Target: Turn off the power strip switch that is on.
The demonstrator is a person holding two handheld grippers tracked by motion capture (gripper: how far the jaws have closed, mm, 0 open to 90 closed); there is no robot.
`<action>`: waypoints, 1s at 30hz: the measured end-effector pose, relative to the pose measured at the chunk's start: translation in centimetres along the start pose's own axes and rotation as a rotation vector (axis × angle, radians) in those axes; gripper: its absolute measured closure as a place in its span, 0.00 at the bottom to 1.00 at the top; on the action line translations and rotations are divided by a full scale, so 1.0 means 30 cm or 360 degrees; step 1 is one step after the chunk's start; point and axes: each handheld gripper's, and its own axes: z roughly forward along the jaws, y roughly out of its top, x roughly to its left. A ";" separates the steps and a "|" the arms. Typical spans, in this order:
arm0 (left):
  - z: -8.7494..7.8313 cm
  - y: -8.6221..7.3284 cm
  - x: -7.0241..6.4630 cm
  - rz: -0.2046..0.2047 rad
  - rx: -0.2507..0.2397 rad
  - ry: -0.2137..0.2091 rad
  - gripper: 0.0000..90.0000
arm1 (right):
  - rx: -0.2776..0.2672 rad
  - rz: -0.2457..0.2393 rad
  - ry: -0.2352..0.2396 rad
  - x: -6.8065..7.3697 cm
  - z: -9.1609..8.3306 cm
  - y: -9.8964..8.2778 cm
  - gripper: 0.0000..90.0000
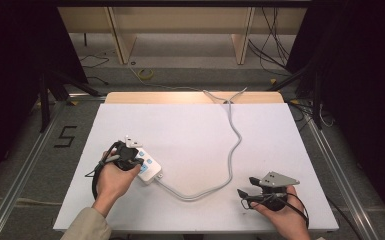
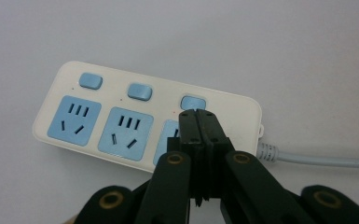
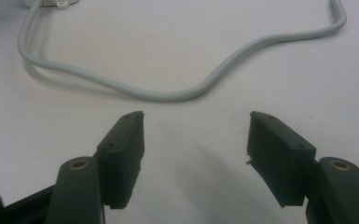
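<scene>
power strip (image 2: 121,126) just beneath closed jaws

The power strip (image 2: 144,121) looks like smooth cream plastic with a soft sheen; its switches (image 2: 140,91) and socket faces (image 2: 73,120) are pale blue plastic, a little glossier. Its cord (image 3: 168,93) is grey, smooth and rubbery. The counter (image 1: 190,135) has a matt white top, even and unmarked, with a pale wood edge at the far side. The left tongs (image 2: 196,114) are matt black plastic with brass-coloured rivets. The right tongs (image 3: 196,154) are the same, slightly grainy on the pads (image 3: 121,154), and carry a dull grey metal plate (image 1: 279,178). The sleeve (image 1: 87,225) is beige cloth.
</scene>
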 end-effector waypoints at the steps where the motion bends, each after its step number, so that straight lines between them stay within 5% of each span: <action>1: 0.001 0.002 0.000 0.0001 0.0001 0.0000 0.99 | -0.0001 0.0000 0.0000 0.000 0.000 0.000 0.42; 30: 0.031 0.032 -0.004 0.0013 0.0008 0.0012 0.99 | -0.0003 -0.0002 0.0000 0.000 -0.001 0.000 0.42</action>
